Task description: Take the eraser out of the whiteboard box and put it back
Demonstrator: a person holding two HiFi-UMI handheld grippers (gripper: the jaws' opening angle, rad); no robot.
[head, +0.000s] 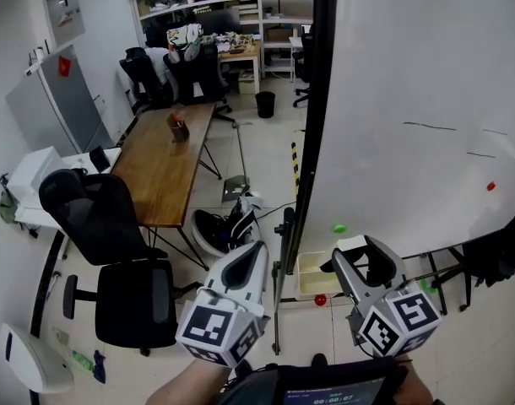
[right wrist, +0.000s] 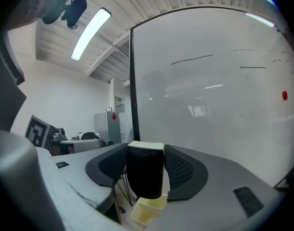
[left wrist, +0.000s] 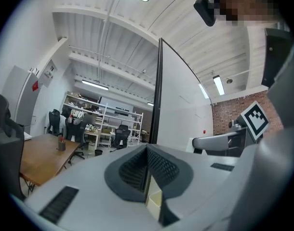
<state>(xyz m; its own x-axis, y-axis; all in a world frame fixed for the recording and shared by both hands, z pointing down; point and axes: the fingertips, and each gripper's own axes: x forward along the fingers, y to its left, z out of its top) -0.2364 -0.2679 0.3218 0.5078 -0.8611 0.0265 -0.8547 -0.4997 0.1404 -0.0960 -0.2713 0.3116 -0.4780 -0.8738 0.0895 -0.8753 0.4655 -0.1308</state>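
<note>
The eraser was a blocky piece with a black felt body and a thin white top face. It stood upright and was clamped by its two sides between the jaws of the right gripper, out of the box and well above it. The whiteboard box was a small, pale cream, rectangular tray with an open top and low walls. It sat low down at the foot of the whiteboard, close to its dark edge post. Whether it rested on the floor or hung from the stand could not be told. In the right gripper view the box showed directly below the eraser.
</note>
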